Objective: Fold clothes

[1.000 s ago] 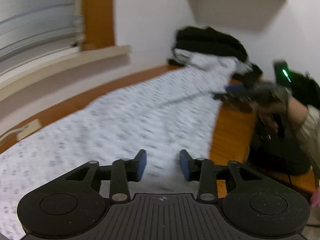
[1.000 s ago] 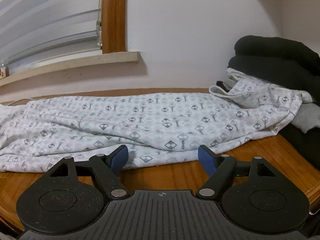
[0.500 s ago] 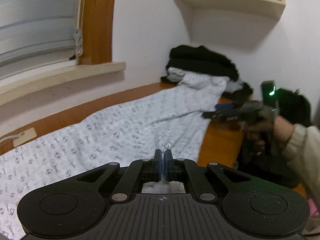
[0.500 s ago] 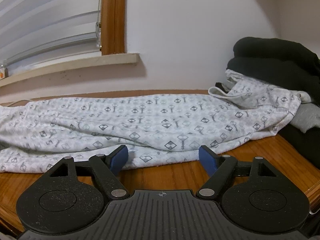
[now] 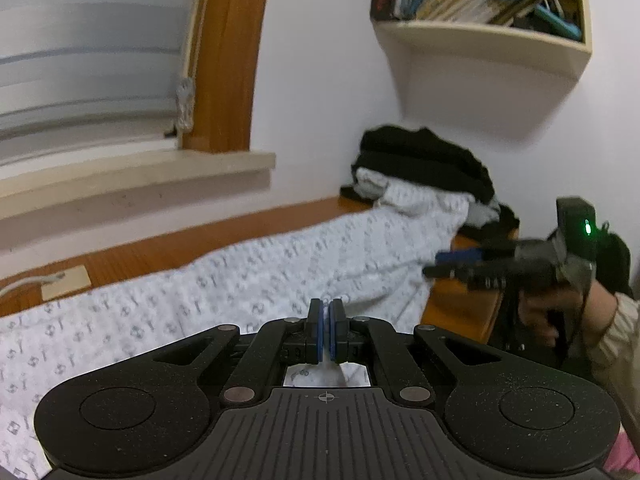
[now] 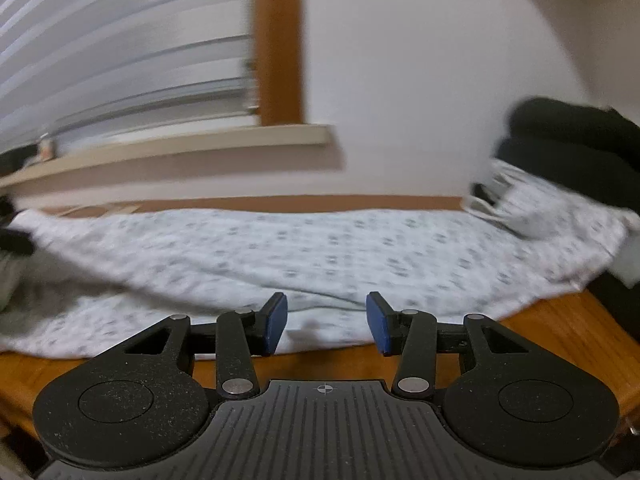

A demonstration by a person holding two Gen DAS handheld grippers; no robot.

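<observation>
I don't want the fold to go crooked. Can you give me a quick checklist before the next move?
1. Left gripper pinching the patterned garment: ok, shut on its near edge.
2. Right gripper gripping the cloth: not ok; its jaws have just been closing, pads not pressing yet.
3. Cloth between the right jaws: cannot tell, blurred.
4. Garment flat on the wooden table: not ok, far end rests on the dark clothes pile.

White garment (image 5: 256,276) sprinkled with small grey motifs; orange-brown wooden worktop (image 5: 456,312); black clothes pile (image 5: 424,160) at one o'clock; blue pads on black tongs (image 6: 326,322); cream shelf (image 5: 484,48).
</observation>
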